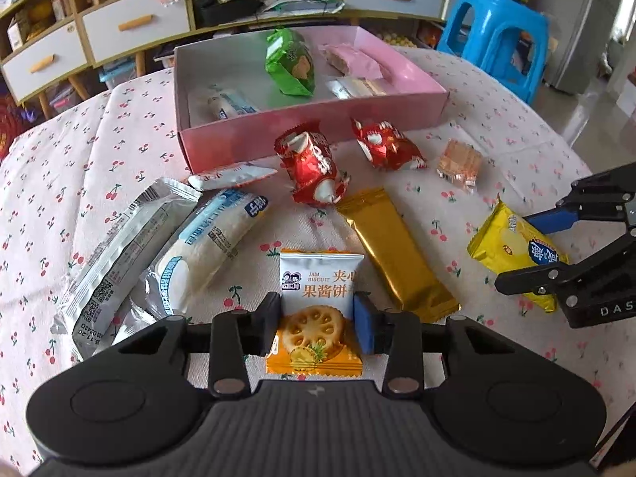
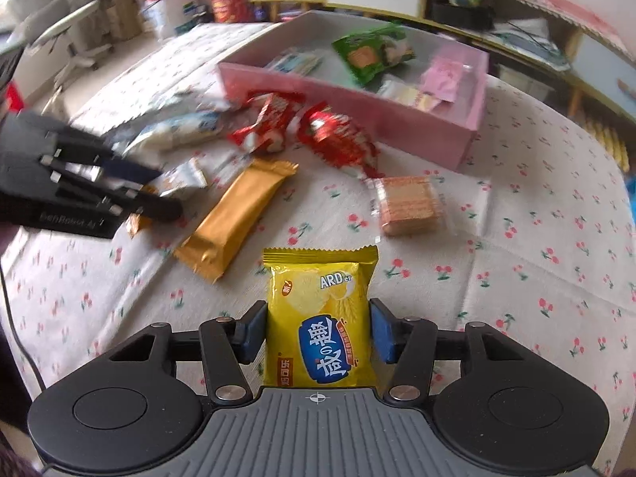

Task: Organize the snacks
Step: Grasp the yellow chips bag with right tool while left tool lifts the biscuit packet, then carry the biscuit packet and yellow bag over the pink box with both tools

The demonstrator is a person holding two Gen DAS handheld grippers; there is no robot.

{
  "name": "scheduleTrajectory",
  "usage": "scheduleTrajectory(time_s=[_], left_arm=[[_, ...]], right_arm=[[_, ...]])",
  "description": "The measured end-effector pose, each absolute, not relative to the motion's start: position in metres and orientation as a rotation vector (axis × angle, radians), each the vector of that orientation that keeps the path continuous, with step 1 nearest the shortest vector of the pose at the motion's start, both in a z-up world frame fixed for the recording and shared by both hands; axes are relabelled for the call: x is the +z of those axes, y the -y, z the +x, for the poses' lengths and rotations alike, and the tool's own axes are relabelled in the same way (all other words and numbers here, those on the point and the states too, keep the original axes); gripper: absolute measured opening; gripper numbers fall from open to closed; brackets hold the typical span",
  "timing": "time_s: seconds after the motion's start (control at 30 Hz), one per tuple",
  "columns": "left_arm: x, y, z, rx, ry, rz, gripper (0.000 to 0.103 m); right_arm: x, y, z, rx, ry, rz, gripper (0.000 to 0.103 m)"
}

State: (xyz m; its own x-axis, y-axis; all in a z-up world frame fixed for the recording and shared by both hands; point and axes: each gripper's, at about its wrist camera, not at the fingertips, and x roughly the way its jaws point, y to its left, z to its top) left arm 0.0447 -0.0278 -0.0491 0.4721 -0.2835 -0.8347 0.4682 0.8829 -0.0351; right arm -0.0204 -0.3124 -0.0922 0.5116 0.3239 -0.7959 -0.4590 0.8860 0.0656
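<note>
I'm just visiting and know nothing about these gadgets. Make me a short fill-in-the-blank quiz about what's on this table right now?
1. The left gripper has a jam biscuit packet between its fingers; the right gripper has a ____ packet.
2. The box the snacks go in is ____.
3. The gold bar lies on the ____, outside the box.
4. Inside the box, the green packet lies beside a ____ one.

Missing words: yellow; pink; tablecloth; pink
</note>
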Motion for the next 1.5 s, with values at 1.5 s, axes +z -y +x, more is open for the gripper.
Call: scheduleTrajectory(time_s=[1.5], left_arm=[[-0.024, 0.086, 0.199, -0.434, -1.035, -0.036, 0.036]], right_arm=[[-0.047, 0.354, 0.152, 0.257, -0.871, 0.351, 0.053]])
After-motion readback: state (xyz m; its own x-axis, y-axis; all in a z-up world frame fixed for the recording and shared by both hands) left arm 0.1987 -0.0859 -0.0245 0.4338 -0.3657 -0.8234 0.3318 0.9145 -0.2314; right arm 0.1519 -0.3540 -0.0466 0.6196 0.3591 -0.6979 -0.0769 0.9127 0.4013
